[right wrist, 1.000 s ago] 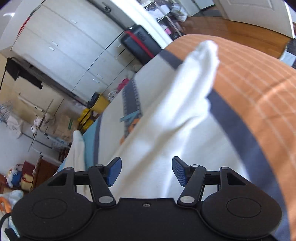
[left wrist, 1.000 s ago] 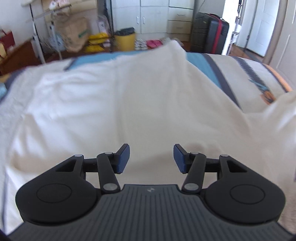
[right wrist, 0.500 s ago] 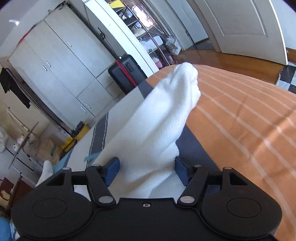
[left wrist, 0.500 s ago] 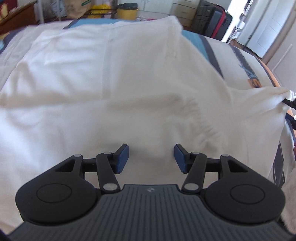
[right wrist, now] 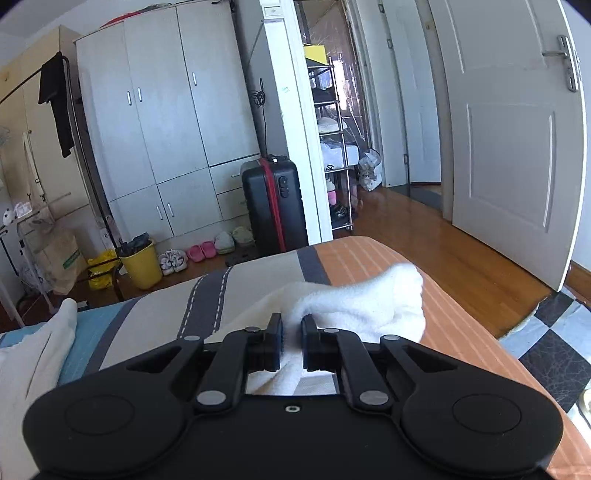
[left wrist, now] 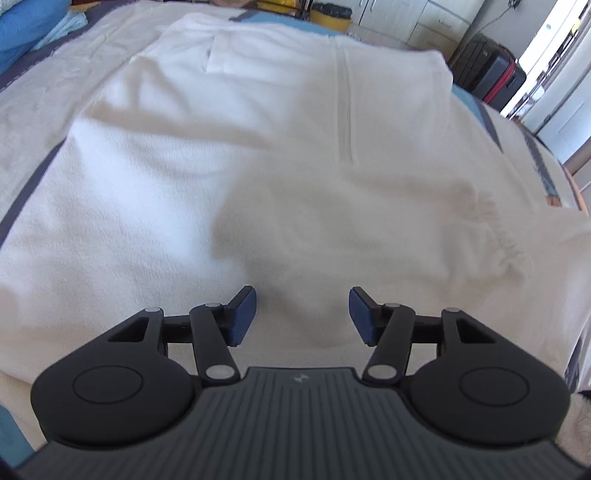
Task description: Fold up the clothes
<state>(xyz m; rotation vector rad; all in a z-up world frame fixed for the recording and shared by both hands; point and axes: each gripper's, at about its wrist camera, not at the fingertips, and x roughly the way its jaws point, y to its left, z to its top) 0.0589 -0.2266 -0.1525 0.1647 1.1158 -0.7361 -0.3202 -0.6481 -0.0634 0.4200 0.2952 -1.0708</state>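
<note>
Now right gripper (right wrist: 291, 341) pinching white garment (right wrist: 354, 302), left gripper (left wrist: 302, 314) agape above it

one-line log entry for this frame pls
stage: sleeve grasp | right gripper: shut on sleeve | left gripper: open over white fleece top | surface: striped bed cover

So the bed (right wrist: 354, 254) had a striped cover (left wrist: 546, 173) on it, cream, grey, light blue and orange bands. A big cream fleece top (left wrist: 295, 155) lay spread flat right across it, zip up the middle. Some folded blue fabric (left wrist: 26, 22) sat at the far left edge.
</note>
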